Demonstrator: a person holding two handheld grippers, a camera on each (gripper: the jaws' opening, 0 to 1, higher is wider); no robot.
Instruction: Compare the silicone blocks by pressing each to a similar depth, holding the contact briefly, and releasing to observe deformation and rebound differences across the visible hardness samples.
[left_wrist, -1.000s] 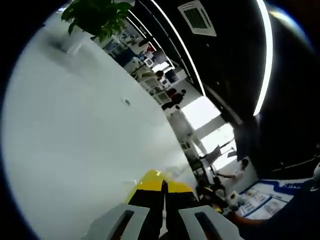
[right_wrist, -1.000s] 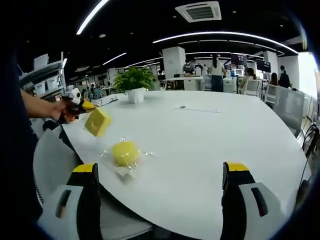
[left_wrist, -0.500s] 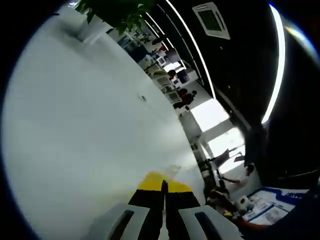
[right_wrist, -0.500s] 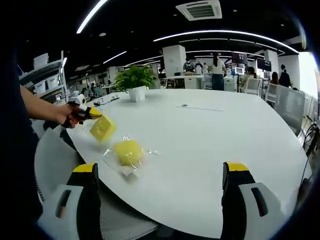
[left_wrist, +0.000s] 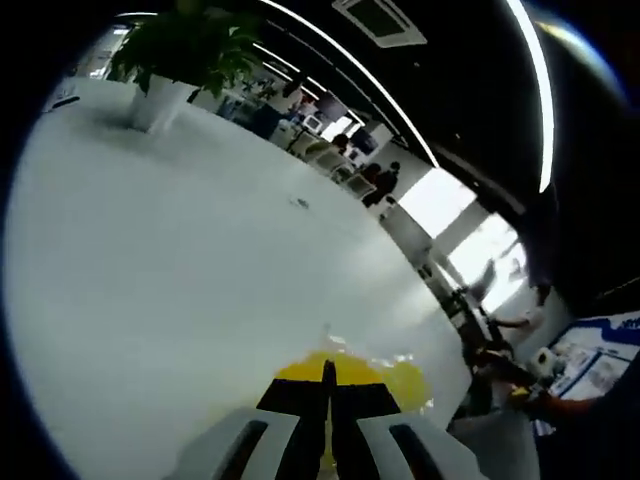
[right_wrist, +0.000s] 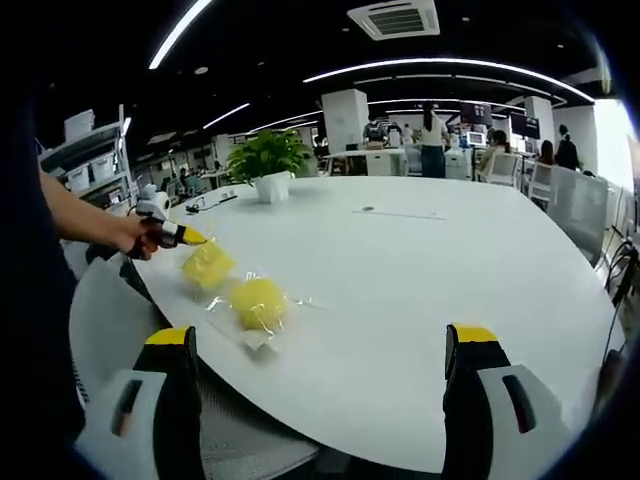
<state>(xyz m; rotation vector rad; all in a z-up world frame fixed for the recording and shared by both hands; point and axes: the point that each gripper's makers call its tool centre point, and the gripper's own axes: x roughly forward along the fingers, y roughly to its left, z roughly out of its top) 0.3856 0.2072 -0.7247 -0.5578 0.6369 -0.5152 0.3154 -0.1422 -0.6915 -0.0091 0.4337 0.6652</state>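
Your left gripper (left_wrist: 327, 380): jaws pressed together at bottom centre of the left gripper view, pinching a yellow square block (right_wrist: 207, 264) at its edge. In the right gripper view that block sits at left of centre, low over the white table (right_wrist: 420, 280), its flat face tilted toward you. Round yellow block (right_wrist: 258, 302): in clear wrap, just right of and below it. Your right gripper (right_wrist: 320, 400): jaws spread wide, holding nothing. Potted plant (right_wrist: 268, 165): upper left of centre.
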